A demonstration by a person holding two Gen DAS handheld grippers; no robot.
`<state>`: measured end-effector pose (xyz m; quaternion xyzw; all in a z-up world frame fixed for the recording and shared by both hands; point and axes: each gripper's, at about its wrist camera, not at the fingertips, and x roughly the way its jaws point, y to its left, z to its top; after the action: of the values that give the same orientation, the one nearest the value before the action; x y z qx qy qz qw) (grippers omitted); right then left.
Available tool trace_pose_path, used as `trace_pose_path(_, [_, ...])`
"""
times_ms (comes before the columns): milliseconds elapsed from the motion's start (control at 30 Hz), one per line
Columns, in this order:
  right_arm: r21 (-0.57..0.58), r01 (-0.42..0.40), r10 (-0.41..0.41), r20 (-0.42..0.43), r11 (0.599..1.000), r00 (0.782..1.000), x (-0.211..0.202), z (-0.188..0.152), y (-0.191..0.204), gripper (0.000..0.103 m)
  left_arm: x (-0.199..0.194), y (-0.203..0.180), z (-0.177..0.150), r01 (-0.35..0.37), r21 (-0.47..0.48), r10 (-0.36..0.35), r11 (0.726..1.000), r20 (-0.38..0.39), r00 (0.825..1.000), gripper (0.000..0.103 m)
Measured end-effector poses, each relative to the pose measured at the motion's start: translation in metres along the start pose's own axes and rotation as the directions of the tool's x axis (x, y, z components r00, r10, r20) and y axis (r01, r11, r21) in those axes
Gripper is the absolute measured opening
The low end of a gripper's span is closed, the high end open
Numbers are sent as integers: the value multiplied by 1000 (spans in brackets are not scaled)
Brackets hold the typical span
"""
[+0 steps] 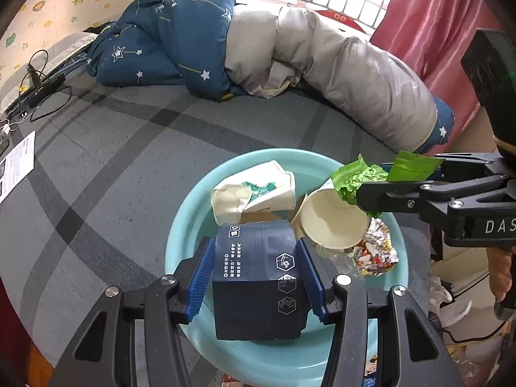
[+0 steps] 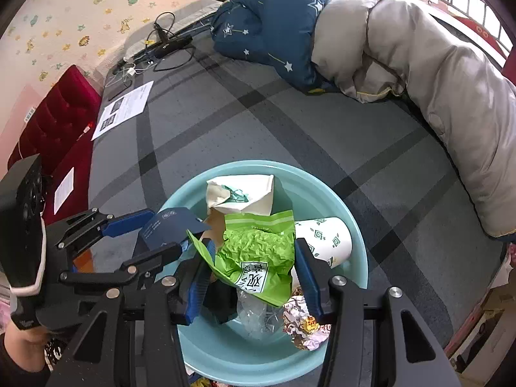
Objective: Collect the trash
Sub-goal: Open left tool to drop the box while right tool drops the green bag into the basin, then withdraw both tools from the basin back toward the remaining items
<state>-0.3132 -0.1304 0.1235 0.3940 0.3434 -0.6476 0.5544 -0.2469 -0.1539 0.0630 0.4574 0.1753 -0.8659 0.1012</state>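
Note:
A teal basin [image 1: 180, 225] [image 2: 354, 225] sits on the grey checked bed. Inside lie a crushed white paper cup [image 1: 258, 190] [image 2: 242, 193], a second paper cup [image 1: 329, 222] [image 2: 325, 238] on its side, a crumpled colourful foil wrapper [image 1: 377, 251] [image 2: 303, 322] and clear plastic [image 2: 254, 312]. My left gripper [image 1: 255, 245] [image 2: 164, 230] is shut on a dark blue box [image 1: 258, 283] [image 2: 171, 222] over the basin's near side. My right gripper [image 2: 254, 245] [image 1: 377, 179] is shut on a crumpled green wrapper [image 2: 254, 254] [image 1: 354, 177] above the basin.
A rolled blue starred and grey duvet [image 1: 338, 64] [image 2: 419, 64] lies across the far side of the bed. A power strip with cables [image 1: 42, 84] [image 2: 167, 45] and a printed sheet [image 1: 19, 161] [image 2: 125, 109] lie at the left. A red curtain [image 1: 435, 16] hangs at the right.

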Motion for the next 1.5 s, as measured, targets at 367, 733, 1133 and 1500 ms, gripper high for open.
trace_pose_path(367, [18, 8, -7, -31, 1000, 999, 14, -3, 3, 54, 4, 0, -4, 5, -6, -5, 1000, -1, 1000, 57])
trace_pose_path(733, [46, 12, -11, -20, 999, 1000, 8, -7, 3, 89, -1, -6, -11, -4, 5, 4, 1000, 26, 1000, 98])
trace_pose_path(1133, [32, 32, -32, 2, 999, 999, -16, -22, 8, 102, -25, -23, -20, -73, 63, 69, 995, 65, 996, 103])
trace_pose_path(1500, [-16, 47, -46, 44, 999, 998, -48, -43, 21, 102, -50, -39, -36, -150, 114, 140, 982, 95, 986, 103])
